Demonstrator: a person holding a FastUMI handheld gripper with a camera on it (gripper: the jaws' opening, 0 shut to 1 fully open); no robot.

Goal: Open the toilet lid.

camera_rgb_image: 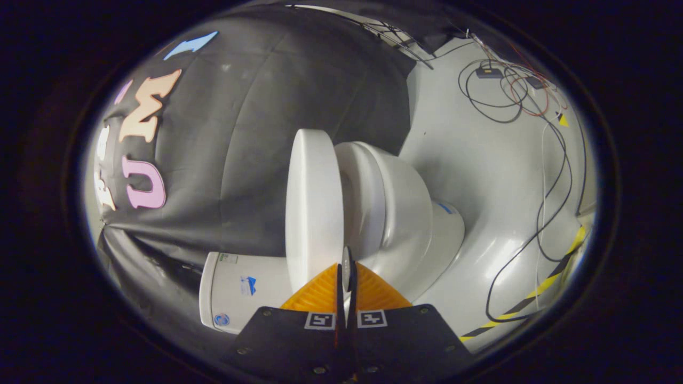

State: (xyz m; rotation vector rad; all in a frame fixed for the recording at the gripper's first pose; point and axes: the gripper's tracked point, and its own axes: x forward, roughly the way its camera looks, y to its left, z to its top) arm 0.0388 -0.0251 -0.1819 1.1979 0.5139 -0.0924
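Light is even and fairly bright on the white toilet bowl (400,213) and raised toilet lid (312,208), with soft glare patches on the glossy pale floor (480,160), while the black cloth wall (267,133) stays dim and matte. The fisheye bends everything strongly toward the rim, where the view darkens. The claw (346,277), its fingers pressed nearly together, is soft and out of focus.

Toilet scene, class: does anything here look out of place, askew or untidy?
Yes: loose cables trail tangled across the pale floor beyond the toilet. The toilet lid stands lifted off the seat, a thin edge pinched in the hand-held gripper.
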